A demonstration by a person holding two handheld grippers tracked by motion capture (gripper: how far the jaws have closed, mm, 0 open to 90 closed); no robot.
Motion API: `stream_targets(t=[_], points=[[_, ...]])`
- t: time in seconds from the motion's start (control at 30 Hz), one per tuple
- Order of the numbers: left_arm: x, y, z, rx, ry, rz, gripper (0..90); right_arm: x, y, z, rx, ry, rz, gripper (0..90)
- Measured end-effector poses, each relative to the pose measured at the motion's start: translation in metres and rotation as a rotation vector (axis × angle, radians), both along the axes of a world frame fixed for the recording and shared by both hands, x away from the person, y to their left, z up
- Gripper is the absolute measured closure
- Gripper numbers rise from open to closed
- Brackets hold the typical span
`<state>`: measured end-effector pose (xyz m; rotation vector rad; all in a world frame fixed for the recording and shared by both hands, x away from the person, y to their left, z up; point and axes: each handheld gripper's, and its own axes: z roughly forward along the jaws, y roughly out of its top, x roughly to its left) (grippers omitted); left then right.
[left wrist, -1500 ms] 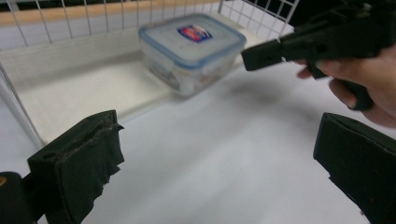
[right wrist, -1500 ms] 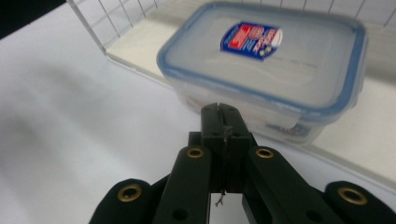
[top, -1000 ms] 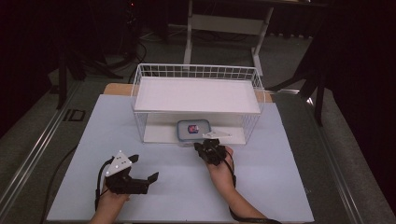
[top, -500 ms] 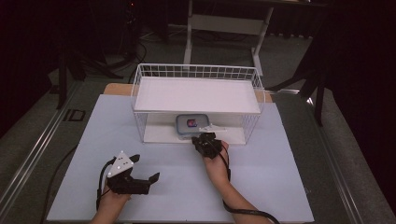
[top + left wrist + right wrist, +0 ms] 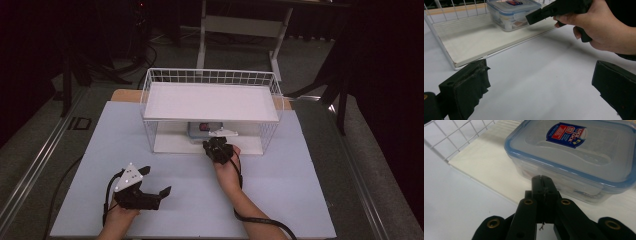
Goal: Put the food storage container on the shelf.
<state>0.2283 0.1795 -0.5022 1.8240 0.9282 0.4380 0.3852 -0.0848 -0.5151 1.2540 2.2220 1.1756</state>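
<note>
Under the wire rack's [image 5: 211, 80] upper shelf, at the lower board's front edge, the lidded container [image 5: 584, 157] is met by the right gripper [image 5: 541, 180], jaws closed and empty; pushing it deeper seems left. The left gripper [image 5: 541, 92] is held open and empty over the bench [image 5: 300, 190].

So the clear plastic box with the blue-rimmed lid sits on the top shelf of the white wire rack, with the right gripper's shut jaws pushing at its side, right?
Not quite. The clear plastic box with the blue-rimmed lid sits on the bottom shelf of the white wire rack, under the top one, as the high view shows. The right gripper is at its side, jaws shut.
</note>
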Motion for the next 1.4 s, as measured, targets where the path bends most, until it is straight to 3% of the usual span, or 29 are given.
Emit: stream_targets(t=[0.23,0.43,0.57,0.63,0.83,0.93,1.0,1.13,1.27,1.4], points=[[0.0,0.001,0.0,-0.005,0.003,0.003,1.8,0.002,0.0,-0.001,0.011,0.003,-0.002,90.0],[0.001,0.001,0.0,-0.019,0.004,-0.001,1.8,-0.015,-0.007,0.005,0.019,-0.013,0.023,89.8],[0.0,-0.001,0.002,-0.025,-0.027,-0.034,1.8,-0.027,-0.019,0.012,0.022,-0.038,0.041,84.3],[-0.001,-0.001,0.002,-0.025,-0.027,-0.039,1.8,-0.033,-0.025,0.015,0.029,-0.043,0.049,77.7],[-0.002,-0.002,0.003,-0.036,-0.035,-0.036,1.8,-0.055,-0.042,0.022,0.05,-0.072,0.081,45.7],[-0.002,-0.002,0.005,-0.047,-0.046,-0.038,1.8,-0.064,-0.052,0.028,0.103,-0.08,0.085,31.9],[-0.003,-0.001,0.006,-0.06,-0.05,-0.045,1.8,-0.068,-0.059,0.03,0.139,-0.055,0.088,22.7],[-0.002,0.002,0.005,-0.087,-0.046,-0.06,1.8,-0.078,-0.071,0.029,0.157,-0.041,0.091,17.9],[-0.003,0.001,0.005,-0.048,-0.038,-0.084,1.8,-0.088,-0.081,0.027,0.13,-0.069,0.091,14.3],[-0.002,0.003,0.004,-0.099,-0.018,-0.092,1.8,-0.099,-0.088,0.031,0.108,-0.122,0.131,14.6]])
